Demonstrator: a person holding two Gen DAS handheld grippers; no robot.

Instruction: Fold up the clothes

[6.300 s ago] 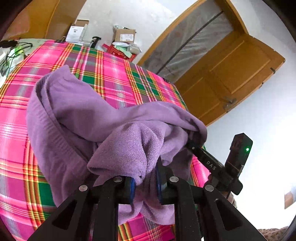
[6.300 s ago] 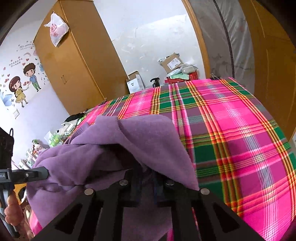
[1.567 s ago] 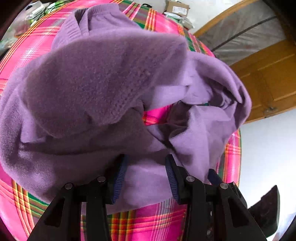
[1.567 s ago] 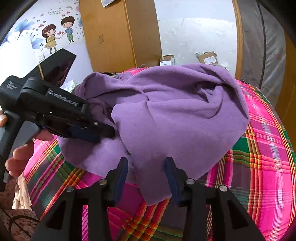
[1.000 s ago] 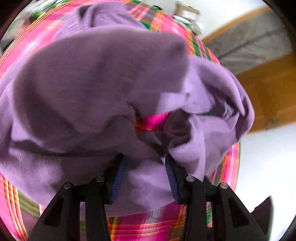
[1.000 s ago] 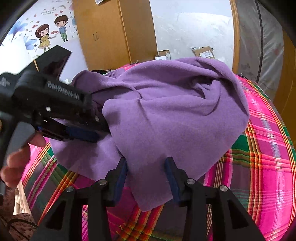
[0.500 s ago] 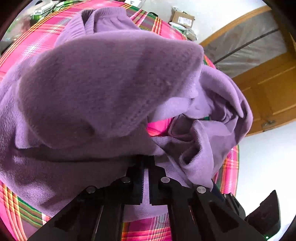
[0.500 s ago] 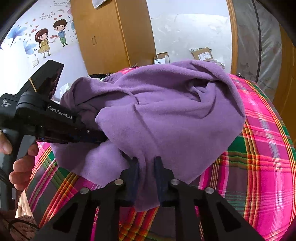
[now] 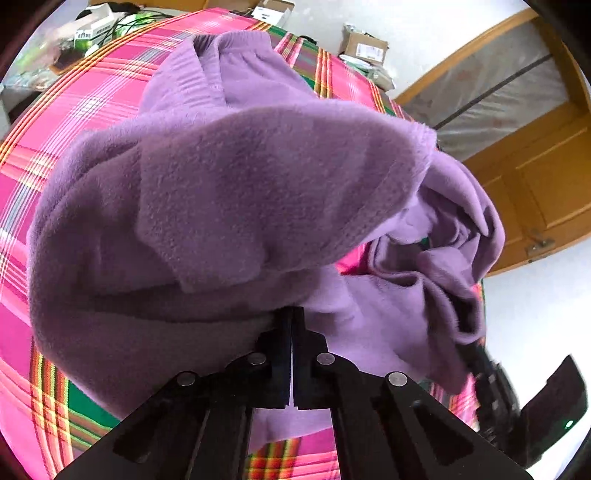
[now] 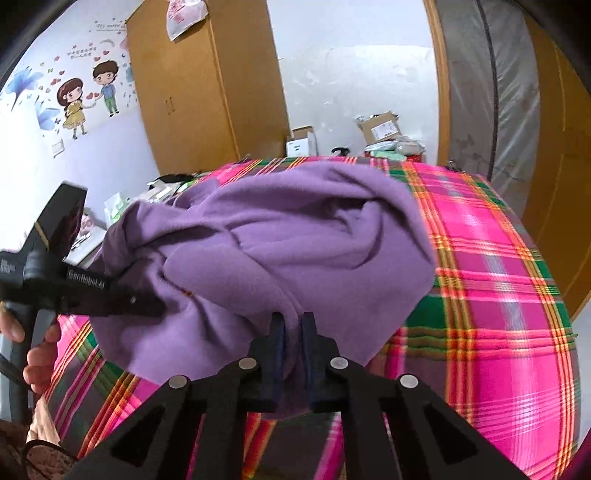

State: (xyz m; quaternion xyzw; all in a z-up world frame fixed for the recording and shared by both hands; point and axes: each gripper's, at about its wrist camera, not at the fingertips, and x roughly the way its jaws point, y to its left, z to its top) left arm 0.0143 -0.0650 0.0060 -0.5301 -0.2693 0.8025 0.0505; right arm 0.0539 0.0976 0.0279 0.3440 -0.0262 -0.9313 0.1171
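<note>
A purple fleece garment [image 9: 240, 192] lies bunched on a pink plaid cloth [image 9: 92, 92]. My left gripper [image 9: 293, 314] is shut, its fingertips pinching the near fold of the fleece. The right wrist view shows the same garment [image 10: 295, 240] heaped on the plaid cloth [image 10: 498, 295]. There my right gripper [image 10: 291, 325] has its jaws closing, and a hanging fold is pressed between the blue pads. The left gripper [image 10: 155, 301] reaches in from the left with its tips buried in the fleece. In the left wrist view the right gripper [image 9: 469, 350] is blurred, its tips hidden under fabric.
A person's hand [image 10: 37, 354] holds the left gripper's handle. A wooden wardrobe [image 10: 207, 81] and cardboard boxes [image 10: 380, 127] stand beyond the far edge. A wooden door [image 9: 535, 184] is at the right. Small clutter [image 9: 92, 29] lies past the far left corner.
Both grippers stood open around the fleece a second ago and have closed on it. The right gripper has risen a little, lifting its fold.
</note>
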